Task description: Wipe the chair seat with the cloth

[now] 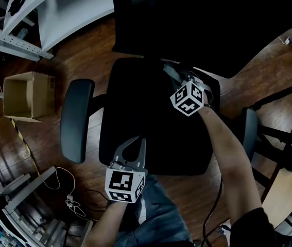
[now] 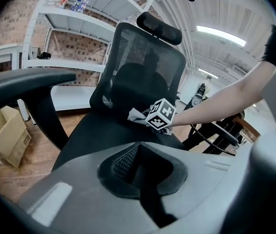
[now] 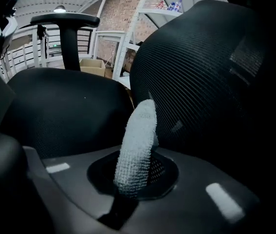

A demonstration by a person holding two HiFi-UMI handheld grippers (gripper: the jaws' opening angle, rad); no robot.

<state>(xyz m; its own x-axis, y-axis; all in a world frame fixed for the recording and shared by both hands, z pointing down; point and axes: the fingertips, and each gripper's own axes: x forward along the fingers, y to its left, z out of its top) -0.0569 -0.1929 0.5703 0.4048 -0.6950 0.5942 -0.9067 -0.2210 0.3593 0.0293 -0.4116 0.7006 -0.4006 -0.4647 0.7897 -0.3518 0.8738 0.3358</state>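
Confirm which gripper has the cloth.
The right gripper, shut on the grey cloth by the backrest; the left gripper holds nothing.

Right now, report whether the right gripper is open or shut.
Shut: the right gripper pinches the bunched cloth between its jaws.

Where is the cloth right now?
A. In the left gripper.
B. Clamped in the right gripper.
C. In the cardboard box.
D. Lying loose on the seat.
B: the right gripper view shows the cloth pinched between the jaws of the right gripper, close to the backrest.
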